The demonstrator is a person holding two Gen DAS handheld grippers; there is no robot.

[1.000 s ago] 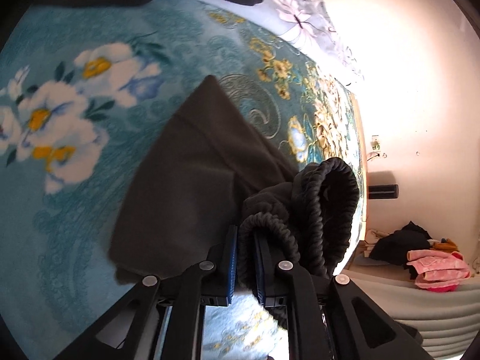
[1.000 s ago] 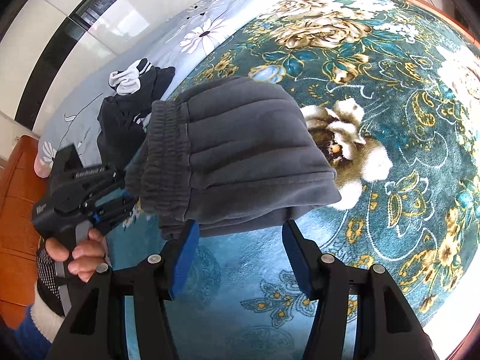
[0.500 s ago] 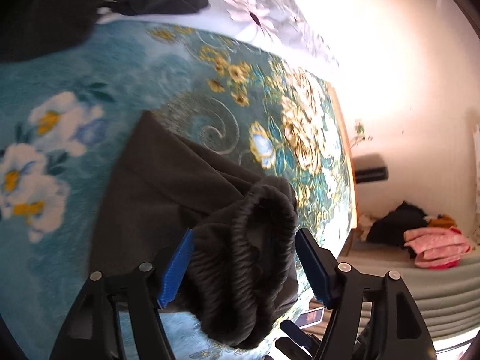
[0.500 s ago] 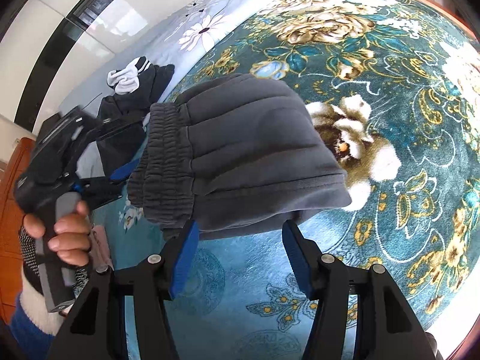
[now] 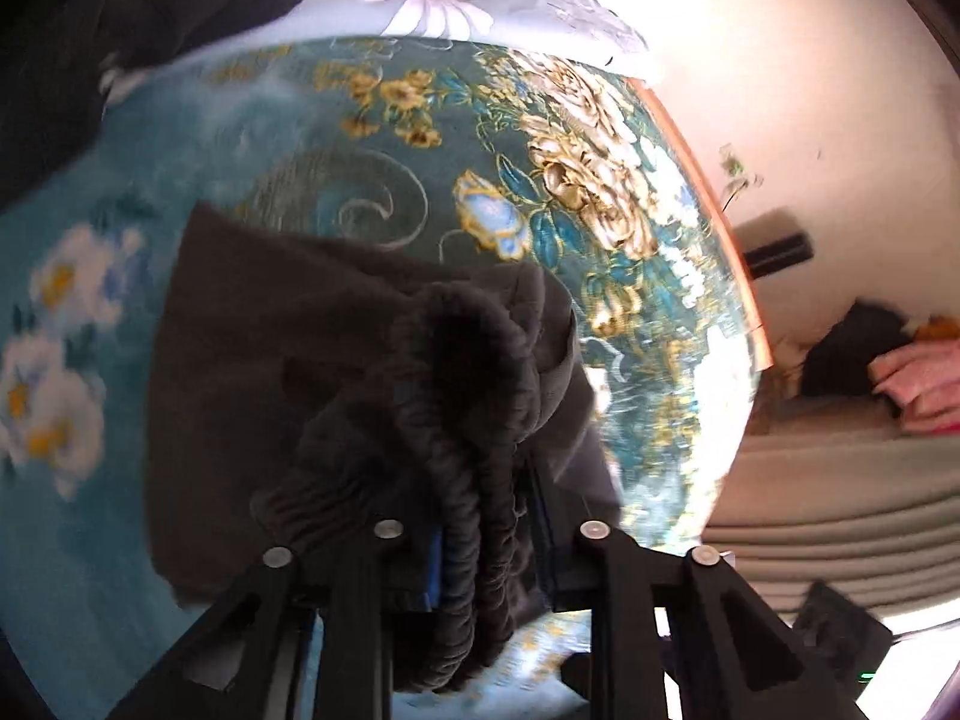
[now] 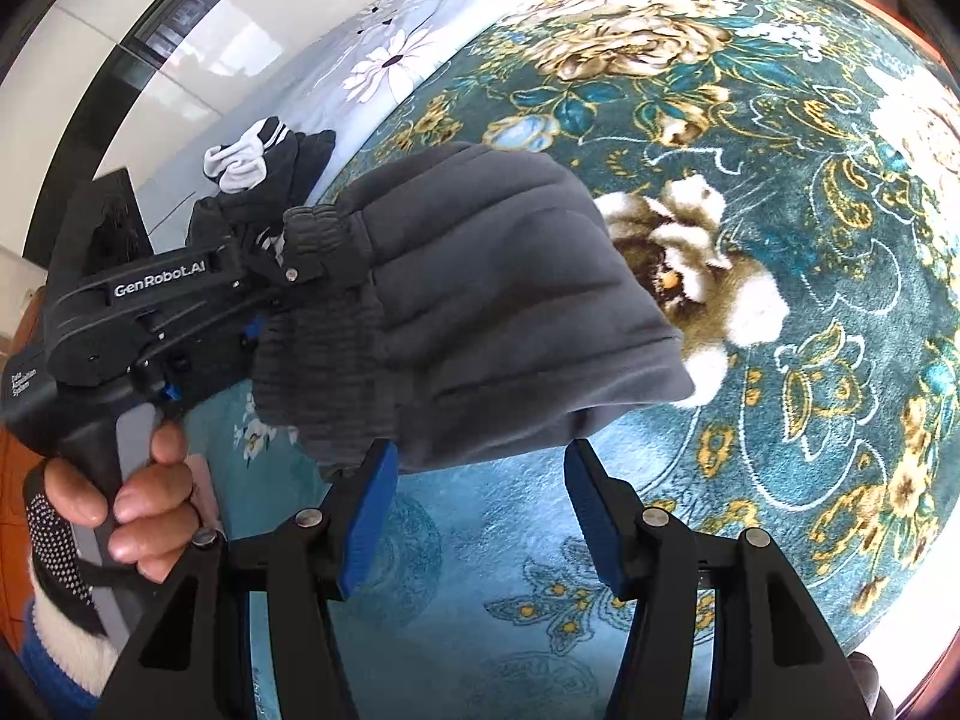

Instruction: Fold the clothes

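Observation:
Folded dark grey sweatpants point(image 6: 492, 300) lie on the teal floral blanket point(image 6: 810, 240). Their ribbed elastic waistband point(image 5: 474, 510) bunches up between the fingers of my left gripper point(image 5: 486, 552), which is shut on it; the rest of the pants point(image 5: 270, 360) spreads out beyond. In the right wrist view the left gripper point(image 6: 270, 294) grips the waistband at the pants' left end. My right gripper point(image 6: 480, 516) is open and empty, just in front of the near edge of the pants.
A dark pile with a white sock point(image 6: 252, 180) lies at the blanket's far left on a pale floral sheet point(image 6: 408, 54). Beyond the bed edge, dark and pink clothes point(image 5: 900, 360) lie on a sofa by the wall.
My left gripper was shut on the waistband, opened half a second ago, and has shut on it again. The right gripper stays open in place.

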